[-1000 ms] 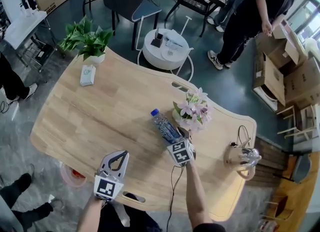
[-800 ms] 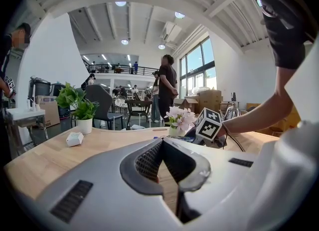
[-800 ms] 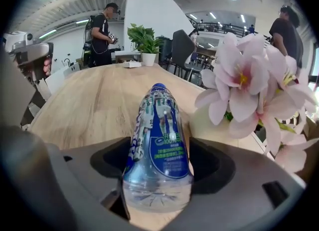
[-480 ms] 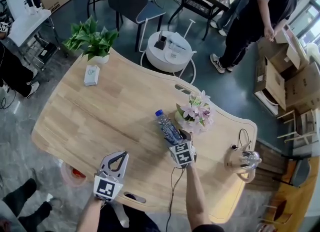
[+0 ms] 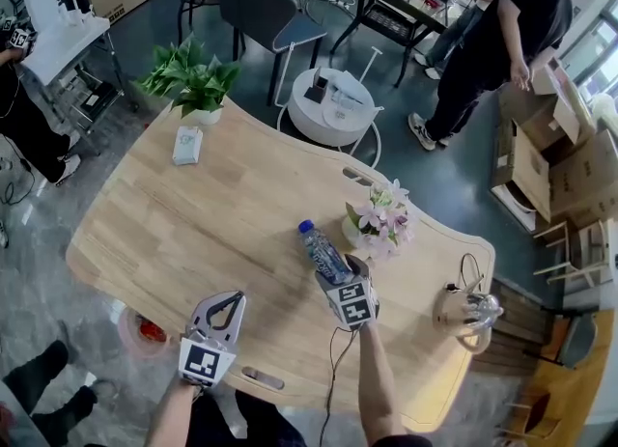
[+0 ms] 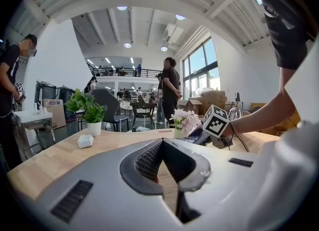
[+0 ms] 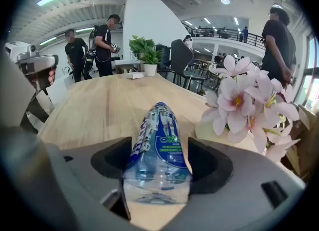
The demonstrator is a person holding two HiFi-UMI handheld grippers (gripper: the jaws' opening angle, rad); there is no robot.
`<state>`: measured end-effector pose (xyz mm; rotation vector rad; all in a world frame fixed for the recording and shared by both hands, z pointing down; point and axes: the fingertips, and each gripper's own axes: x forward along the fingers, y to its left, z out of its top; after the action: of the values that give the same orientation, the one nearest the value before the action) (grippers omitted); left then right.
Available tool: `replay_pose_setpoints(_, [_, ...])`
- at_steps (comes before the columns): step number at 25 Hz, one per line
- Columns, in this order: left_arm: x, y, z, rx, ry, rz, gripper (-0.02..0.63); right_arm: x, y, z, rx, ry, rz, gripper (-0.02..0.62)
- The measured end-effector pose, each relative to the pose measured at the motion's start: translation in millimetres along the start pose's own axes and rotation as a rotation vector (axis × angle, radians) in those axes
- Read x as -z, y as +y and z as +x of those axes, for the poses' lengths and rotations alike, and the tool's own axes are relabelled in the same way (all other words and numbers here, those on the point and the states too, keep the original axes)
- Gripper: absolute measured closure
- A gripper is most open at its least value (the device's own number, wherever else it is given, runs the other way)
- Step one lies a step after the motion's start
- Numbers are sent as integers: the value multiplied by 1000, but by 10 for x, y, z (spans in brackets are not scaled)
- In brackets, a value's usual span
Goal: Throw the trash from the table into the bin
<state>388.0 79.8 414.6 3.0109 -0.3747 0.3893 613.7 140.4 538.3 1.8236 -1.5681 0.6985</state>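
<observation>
My right gripper clamps the water bottle by its base; my left gripper is closed, empty. Flowers stand just right; a careless swing could topple them.

Grey left gripper, marker cube, black cable

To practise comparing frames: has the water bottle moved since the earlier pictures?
No clear shift: the water bottle keeps its place left of the flowers.
</observation>
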Motion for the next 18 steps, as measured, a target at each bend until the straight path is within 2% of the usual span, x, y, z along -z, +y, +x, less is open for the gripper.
replay_pose_setpoints(4, [2, 32, -70, -11, -10, -6, 600, -73, 78, -48, 10, -36, -1, 237])
replay_pose_setpoints(9, [-26, 121, -191, -33, -19, -11, 600, -215, 293, -123, -17, -53, -7, 239])
replay_pose_setpoints(18, [-15, 407, -529, -106, -33, -20, 600, -796, 827, -208, -77, -186, -60, 241])
